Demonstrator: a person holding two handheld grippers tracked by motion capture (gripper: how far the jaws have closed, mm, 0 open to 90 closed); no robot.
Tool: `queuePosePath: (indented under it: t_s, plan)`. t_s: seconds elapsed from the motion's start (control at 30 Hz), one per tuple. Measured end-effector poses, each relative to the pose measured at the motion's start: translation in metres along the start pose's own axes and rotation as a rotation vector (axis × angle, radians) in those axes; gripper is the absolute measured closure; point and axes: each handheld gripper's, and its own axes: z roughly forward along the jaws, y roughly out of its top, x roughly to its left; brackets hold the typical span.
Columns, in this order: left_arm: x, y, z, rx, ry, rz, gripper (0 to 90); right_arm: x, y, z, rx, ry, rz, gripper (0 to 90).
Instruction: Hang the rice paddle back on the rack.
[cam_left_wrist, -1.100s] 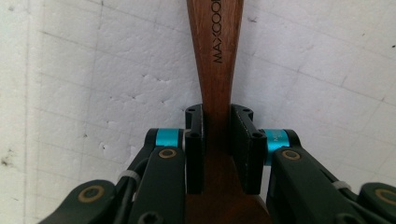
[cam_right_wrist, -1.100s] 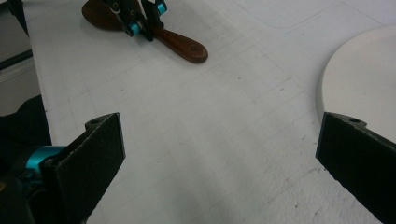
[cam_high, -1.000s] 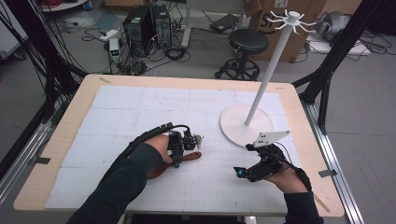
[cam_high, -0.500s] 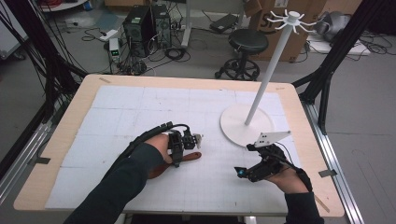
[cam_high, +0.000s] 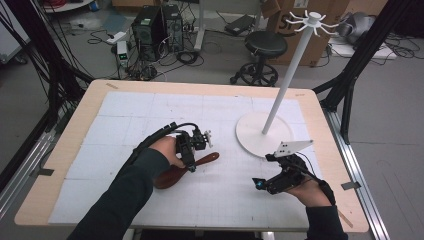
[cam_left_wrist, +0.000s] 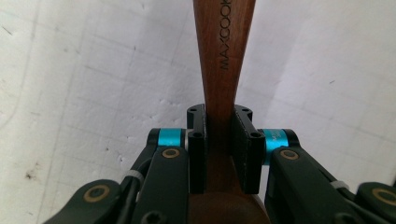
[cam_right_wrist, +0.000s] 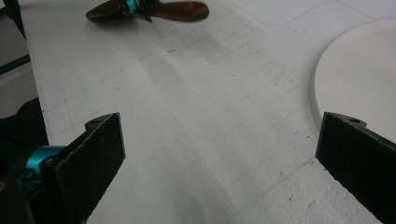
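We've got the left gripper (cam_high: 190, 156) clamped on the wooden spoon's (cam_left_wrist: 224, 51) handle, spoon lying on the desk (cam_high: 90, 107) left of the hook stand (cam_high: 280, 95). Lifting's not done yet. Right gripper (cam_right_wrist: 219, 154) sits with fingers wide apart, holding nothing.

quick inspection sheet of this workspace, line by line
surface: wooden table under a white gridded mat, faint marks on the mat
job's things: brown wooden spoon lying flat on the mat; white hook stand upright on its round base
clutter: nothing seen on the mat
grippers: left claw shut on the spoon's handle near the bowl; right claw open, nothing between its jaws, held low beside the stand's base
cables: black cable trailing from the left claw along the sleeve
surroundings: black stool, computer tower, cardboard box, loose floor wiring
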Motion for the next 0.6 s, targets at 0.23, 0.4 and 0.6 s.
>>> queuePosePath:
  t_s: [0.23,0.4,0.6]
  plan:
    - [0.004,-0.004,-0.024,-0.153,-0.059,-0.017,77.7,0.0,0.0,0.0,-0.002,0.003,0.001,0.3]
    - [0.003,-0.003,-0.037,-0.228,-0.082,-0.009,77.8,0.0,0.0,0.0,0.0,0.005,0.001,0.3]
    - [0.0,0.003,-0.055,-0.305,-0.091,0.003,77.9,0.0,0.0,-0.001,-0.002,0.008,0.005,0.3]
